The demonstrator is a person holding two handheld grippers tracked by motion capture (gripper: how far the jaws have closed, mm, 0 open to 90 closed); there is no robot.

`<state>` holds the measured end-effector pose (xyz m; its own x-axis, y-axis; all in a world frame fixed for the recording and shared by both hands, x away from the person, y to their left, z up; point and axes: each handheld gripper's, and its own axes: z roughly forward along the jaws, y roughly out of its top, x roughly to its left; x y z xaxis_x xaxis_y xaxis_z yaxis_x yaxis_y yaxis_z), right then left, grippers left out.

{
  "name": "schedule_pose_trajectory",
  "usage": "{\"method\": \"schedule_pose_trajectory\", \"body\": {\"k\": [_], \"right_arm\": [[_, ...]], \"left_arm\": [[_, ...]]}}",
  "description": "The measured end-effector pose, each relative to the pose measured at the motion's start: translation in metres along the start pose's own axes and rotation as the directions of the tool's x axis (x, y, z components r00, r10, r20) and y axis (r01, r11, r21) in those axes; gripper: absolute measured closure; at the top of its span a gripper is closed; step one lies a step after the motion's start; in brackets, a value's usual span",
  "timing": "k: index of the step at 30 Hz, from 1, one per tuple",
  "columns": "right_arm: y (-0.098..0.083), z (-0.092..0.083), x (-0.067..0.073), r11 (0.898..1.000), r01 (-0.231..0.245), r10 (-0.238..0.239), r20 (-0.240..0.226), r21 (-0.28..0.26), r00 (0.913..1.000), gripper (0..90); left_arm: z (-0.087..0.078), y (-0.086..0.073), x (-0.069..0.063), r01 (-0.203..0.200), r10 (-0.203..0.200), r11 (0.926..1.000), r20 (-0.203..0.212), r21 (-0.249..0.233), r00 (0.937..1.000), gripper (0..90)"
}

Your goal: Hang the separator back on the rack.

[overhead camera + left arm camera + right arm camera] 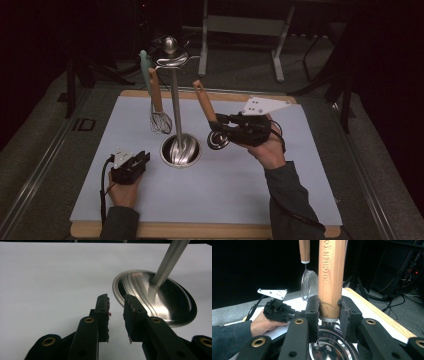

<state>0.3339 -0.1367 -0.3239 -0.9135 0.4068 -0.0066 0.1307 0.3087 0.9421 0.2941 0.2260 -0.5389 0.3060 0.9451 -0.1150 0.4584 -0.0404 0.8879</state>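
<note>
High view first: the right gripper (223, 125) is pinching the wooden handle of a ladle (206, 106), low down by the bowl end, and the bowl hangs just right of the stand (176, 100). The ladle is off the mat (200, 185), handle tilted up and leaning left toward the stand's top ring. A whisk (159, 107) already hangs on the stand's left side next to a pale green handle (145, 67). The left gripper (140, 161) sits low on the mat, just left of the stand's base, holding nothing.

Left gripper view: jaws partly spread with only bare mat between them, and the shiny base dish (160, 300) is right beside the right-hand jaw.

Right gripper view: both pads clamp the ladle handle (331, 280) squarely just above the metal collar, steel bowl below. The whisk hangs behind it, and the left gripper (298, 312) sits further back.

What could go wrong, I'd say: the grip is far from the hanging end, so the tip could swing wide and knock the stand or whisk. Nothing is bracing that base either.

The right gripper view shows how firm the grip is; the high view shows where the hooks are.
</note>
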Motion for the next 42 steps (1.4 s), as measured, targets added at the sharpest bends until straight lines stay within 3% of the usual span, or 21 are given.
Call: {"method": "schedule_pose_trajectory", "body": {"k": [12, 42], "right_arm": [[0.011, -0.002, 0.001, 1.0, 0.02, -0.02, 0.006, -0.018, 0.9998, 71.1], [0.024, 0.001, 0.003, 0.998, 0.017, -0.017, 0.001, -0.06, 0.9999, 71.0]], "left_arm": [[0.0, 0.0, 0.0, -0.003, 0.003, 1.0, -0.002, 0.002, 1.0, 74.0], [0.0, 0.0, 0.0, -0.004, 0.004, 1.0, -0.001, 0.002, 1.0, 74.1]]}}
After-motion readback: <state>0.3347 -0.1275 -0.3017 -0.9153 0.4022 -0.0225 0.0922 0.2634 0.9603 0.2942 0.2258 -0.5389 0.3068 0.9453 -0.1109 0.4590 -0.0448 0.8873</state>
